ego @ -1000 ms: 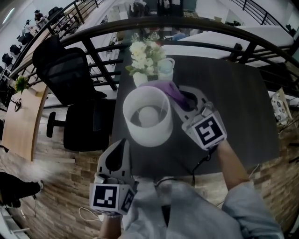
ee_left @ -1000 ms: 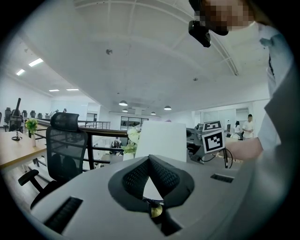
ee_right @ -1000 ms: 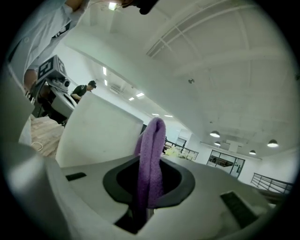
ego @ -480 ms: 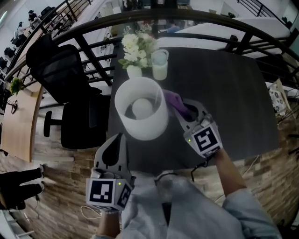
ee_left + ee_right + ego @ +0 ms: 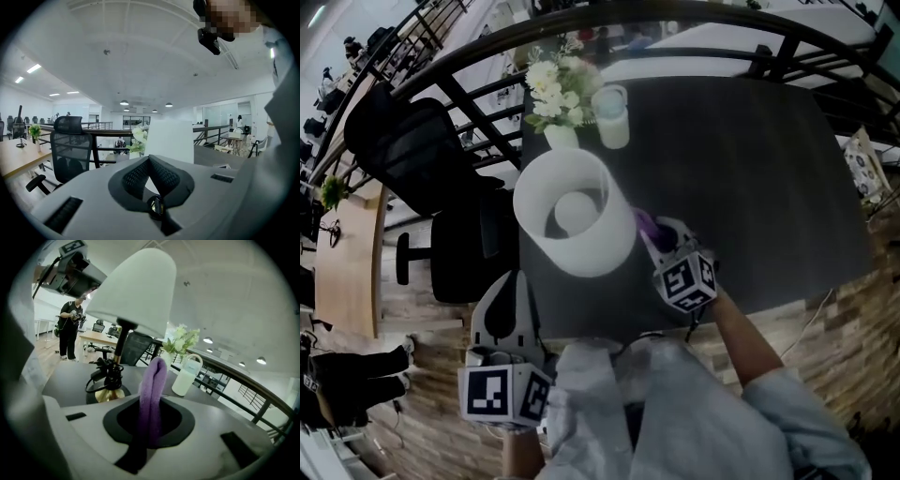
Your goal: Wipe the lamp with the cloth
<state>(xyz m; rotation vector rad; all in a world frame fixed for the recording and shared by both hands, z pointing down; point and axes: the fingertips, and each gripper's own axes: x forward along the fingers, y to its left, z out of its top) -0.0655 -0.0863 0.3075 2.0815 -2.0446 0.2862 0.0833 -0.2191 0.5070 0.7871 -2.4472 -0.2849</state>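
Observation:
The lamp's white shade (image 5: 572, 211) stands on the dark table (image 5: 750, 169), and I look down into it at the bulb. In the right gripper view the shade (image 5: 136, 287) hangs above a gold base (image 5: 110, 392) wrapped in black cord. My right gripper (image 5: 659, 236) is shut on the purple cloth (image 5: 645, 225), just right of the shade's near side. The cloth (image 5: 152, 390) sticks up from between the jaws of this gripper (image 5: 151, 423). My left gripper (image 5: 514, 279) hangs off the table's near-left edge, shut and empty (image 5: 149, 159), pointing at the shade (image 5: 171, 140).
A vase of white flowers (image 5: 553, 89) and a pale jug (image 5: 612, 117) stand at the table's far left. A black office chair (image 5: 412, 159) sits left of the table. A black railing (image 5: 694, 37) curves behind it. A person (image 5: 70, 329) stands far off.
The right gripper has carried the cloth from the shade's far right rim to its near right side, lower down. The left gripper has stayed low by the table edge.

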